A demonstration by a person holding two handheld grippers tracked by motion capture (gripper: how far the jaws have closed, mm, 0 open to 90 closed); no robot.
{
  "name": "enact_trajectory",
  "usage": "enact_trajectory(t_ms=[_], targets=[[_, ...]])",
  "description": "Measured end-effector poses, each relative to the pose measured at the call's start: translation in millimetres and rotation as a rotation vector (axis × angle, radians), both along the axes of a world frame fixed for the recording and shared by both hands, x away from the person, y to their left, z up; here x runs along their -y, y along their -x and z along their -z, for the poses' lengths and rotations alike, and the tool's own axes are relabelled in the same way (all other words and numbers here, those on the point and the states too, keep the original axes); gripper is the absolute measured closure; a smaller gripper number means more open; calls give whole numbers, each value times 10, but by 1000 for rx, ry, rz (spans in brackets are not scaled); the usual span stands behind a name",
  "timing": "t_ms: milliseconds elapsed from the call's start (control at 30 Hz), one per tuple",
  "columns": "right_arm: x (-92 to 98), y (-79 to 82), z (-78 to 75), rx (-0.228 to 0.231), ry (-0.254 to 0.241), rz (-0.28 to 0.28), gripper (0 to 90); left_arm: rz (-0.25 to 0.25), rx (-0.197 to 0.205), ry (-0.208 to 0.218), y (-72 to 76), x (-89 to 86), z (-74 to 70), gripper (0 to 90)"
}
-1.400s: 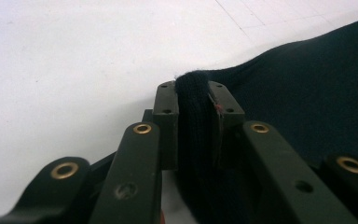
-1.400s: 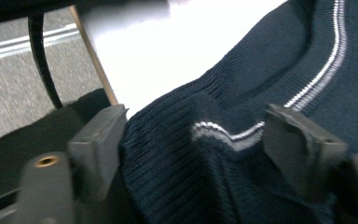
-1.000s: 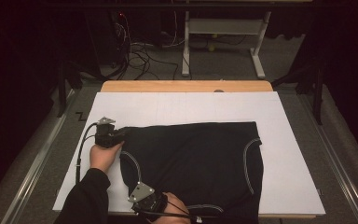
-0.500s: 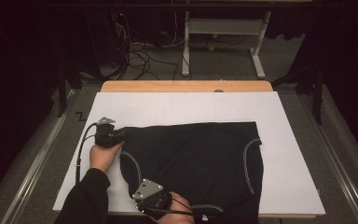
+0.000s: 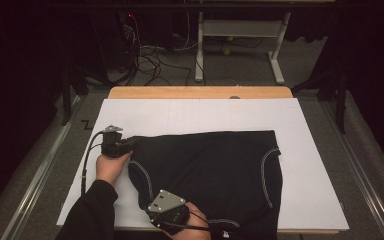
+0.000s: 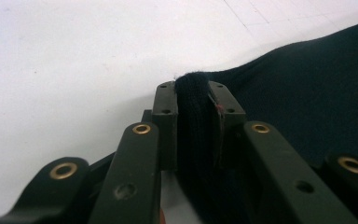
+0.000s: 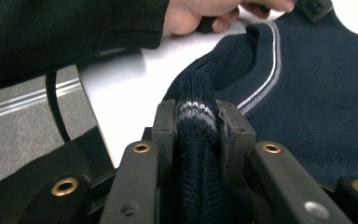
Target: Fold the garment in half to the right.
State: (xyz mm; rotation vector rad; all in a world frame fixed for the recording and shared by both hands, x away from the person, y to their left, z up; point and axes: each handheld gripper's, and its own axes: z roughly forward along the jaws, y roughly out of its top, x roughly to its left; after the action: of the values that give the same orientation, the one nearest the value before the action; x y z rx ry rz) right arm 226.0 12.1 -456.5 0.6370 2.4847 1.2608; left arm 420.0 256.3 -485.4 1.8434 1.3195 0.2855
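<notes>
Nearest the person, the right gripper (image 5: 156, 216) sits at the worktop's front edge, and in the right gripper view its fingers (image 7: 165, 135) pinch a bunched fold of the dark knit garment (image 5: 215, 175). That fold carries the pale trim stripe (image 7: 195, 112), squeezed up between the pads. Those fingers have just been closing, the knit caught between them, and now they stand narrow with only the fabric's thickness in the gap.

Further up the worktop, the left gripper (image 5: 127, 146) sits at the garment's far left corner. In the left gripper view its fingers (image 6: 165, 116) clamp a thick tuft of black cloth, pads pressed against both sides.

Between the two grips the garment's left edge runs slack, and the rest spreads flat to the right across the white worktop (image 5: 190, 117). A pale curved stripe shows near its right side. The person's left hand (image 5: 111, 167) wraps the left gripper's handle, its dark sleeve (image 5: 87, 210) lying over the front edge.
</notes>
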Motion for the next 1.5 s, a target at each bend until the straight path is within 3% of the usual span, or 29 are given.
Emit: enact_trajectory(t_ms=[133, 167, 233, 400, 700, 933, 1067, 1233, 1500], targets=[[32, 13, -25, 8, -27, 2, 723, -17, 14, 9, 48, 20, -22, 721], [41, 20, -27, 12, -28, 0, 723, -45, 15, 56, 72, 20, -29, 725], [58, 29, -32, 16, -41, 4, 723, -64, 24, 71, 87, 36, -48, 733], [106, 32, -68, 30, -70, 13, 723, -99, 58, 83, 104, 80, -131, 733], [195, 43, -207, 55, -119, 21, 725, -110, 141, 51, 114, 256, -456, 780], [249, 43, -353, 81, -147, 22, 726, -114, 165, 25, 107, 315, -641, 781], [263, 33, -429, 100, -156, 13, 726, -113, 180, 38, 89, 312, -747, 780], [250, 13, -490, 107, -173, 12, 728, -125, 186, 51, 75, 295, -800, 780], [140, 4, -504, 119, -151, -7, 729, -149, 179, 72, 90, 175, -749, 780]])
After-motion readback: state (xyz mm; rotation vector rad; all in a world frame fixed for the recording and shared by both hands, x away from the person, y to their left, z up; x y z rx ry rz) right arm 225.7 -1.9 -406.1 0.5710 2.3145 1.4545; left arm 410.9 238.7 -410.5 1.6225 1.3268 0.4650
